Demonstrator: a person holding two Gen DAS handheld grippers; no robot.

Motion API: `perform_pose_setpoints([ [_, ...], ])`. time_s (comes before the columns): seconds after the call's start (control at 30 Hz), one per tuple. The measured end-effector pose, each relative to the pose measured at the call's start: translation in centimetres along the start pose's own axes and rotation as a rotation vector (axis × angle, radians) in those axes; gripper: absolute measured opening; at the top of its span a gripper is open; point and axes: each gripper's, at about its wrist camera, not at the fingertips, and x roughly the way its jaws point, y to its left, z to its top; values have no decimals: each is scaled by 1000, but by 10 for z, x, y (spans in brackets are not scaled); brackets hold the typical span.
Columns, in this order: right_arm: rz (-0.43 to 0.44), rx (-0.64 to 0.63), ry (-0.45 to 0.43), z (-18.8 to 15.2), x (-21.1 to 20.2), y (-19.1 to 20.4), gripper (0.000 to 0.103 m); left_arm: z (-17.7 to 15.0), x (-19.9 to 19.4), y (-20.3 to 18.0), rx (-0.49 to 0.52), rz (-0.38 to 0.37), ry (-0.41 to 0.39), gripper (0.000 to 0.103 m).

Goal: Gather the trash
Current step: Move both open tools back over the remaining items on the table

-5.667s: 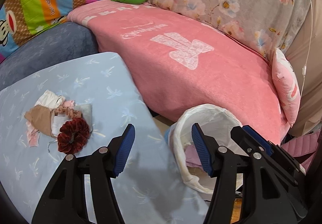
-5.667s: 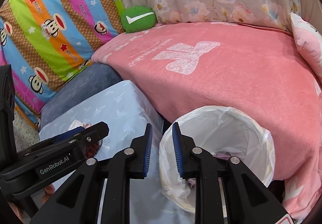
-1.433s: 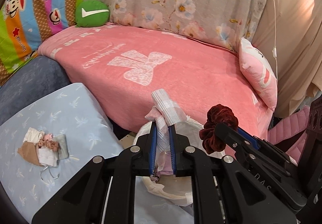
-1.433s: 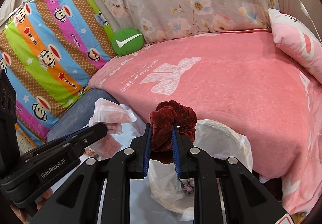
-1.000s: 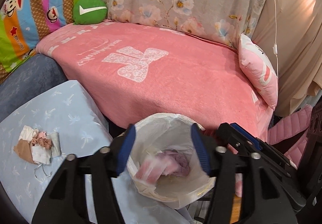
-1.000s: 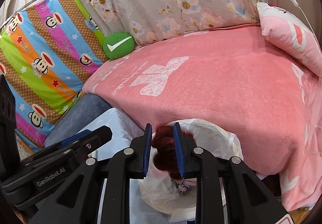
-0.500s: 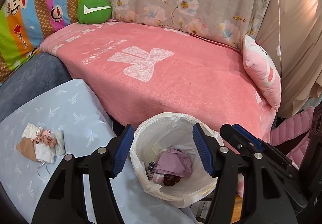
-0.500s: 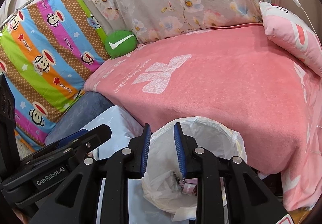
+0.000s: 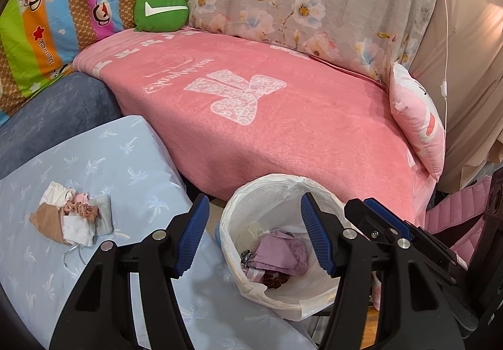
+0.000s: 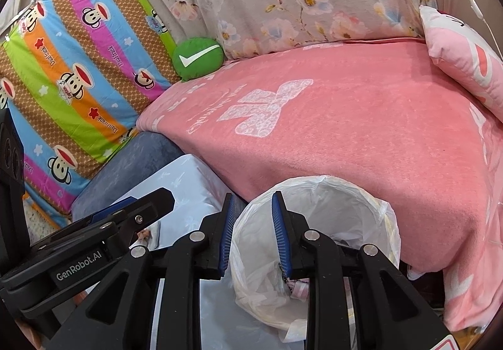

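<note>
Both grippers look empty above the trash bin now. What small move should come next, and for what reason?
Probably swing the left gripper back toward the small pile of scraps on the light blue cloth. Its jaws stand open with nothing between them, the right gripper holds nothing too, and the white-lined bin already has trash inside, while that pile remains uncollected.

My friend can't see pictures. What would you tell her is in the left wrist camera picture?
The open, empty left gripper hangs over a white-lined trash bin with purple and dark scraps inside. To the left, a small pile of scraps lies on a light blue cloth; a pink blanket lies behind.
</note>
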Motion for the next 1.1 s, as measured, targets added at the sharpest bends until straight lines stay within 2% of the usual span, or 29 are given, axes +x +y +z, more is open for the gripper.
perform_pose_setpoints([
  [0.43,11,-57,45,-11,16,28,25,-7,-3,38,-72,37,2,58],
  [0.93,55,-158,133,-35,49,84,25,-25,-7,103,-198,108,27,58],
  [1.1,71,-199,167,-46,61,108,25,-34,-7,134,-256,150,47,70],
])
